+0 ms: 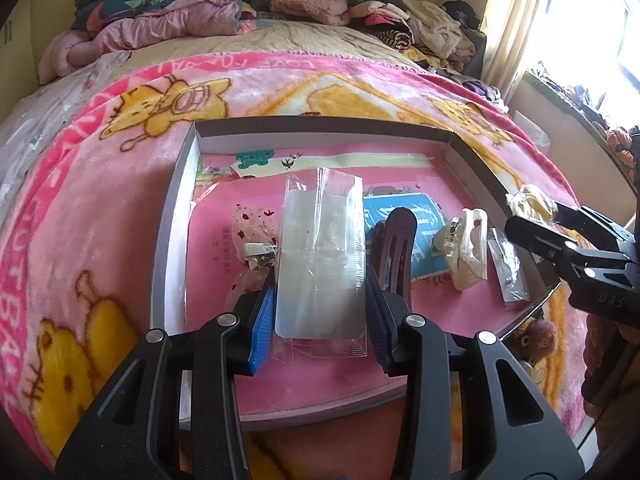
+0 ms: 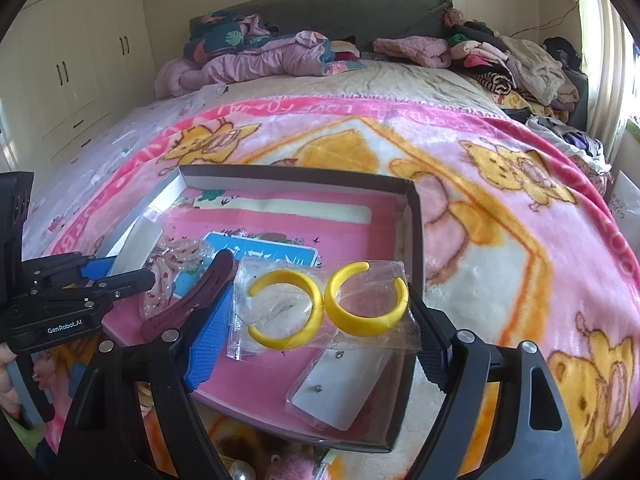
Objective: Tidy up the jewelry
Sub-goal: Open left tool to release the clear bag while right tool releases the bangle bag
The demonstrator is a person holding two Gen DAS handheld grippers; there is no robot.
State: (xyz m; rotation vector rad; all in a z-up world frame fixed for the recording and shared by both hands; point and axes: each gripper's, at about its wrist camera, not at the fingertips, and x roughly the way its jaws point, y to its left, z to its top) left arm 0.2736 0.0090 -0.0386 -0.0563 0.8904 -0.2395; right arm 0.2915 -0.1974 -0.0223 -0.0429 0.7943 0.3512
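A clear packet with a pale card (image 1: 322,272) sits between the blue pads of the left gripper (image 1: 320,312), whose jaws are drawn in narrow and press on the packet's two edges; it hangs above the pink floor of a shallow tray (image 1: 176,216) that lies on the bed. The right gripper (image 2: 320,320) stands much wider, and a clear bag with two yellow hoop earrings (image 2: 324,306) spans the gap between its pads, its edges meeting them on both sides; this bag is above the tray's near right corner, over another carded packet with small studs (image 2: 340,388) lying on the tray floor. In the left wrist view the same right gripper shows at the right edge of the tray with the yellow bag at its tip. Inside the tray lie a dark maroon hair clip (image 1: 394,248), a cream claw clip (image 1: 466,248), a small clear bag with dark pieces (image 1: 508,268) just beside it, a spotted sheer pouch (image 1: 254,226) and a blue printed card (image 1: 416,232). The tray rests on a pink cartoon-bear blanket (image 2: 500,220). Piled clothes (image 2: 500,60) lie along the grey headboard (image 2: 340,8), white wardrobe doors (image 2: 72,60) stand to the left, and a curtain (image 1: 516,20) hangs by the bright window.
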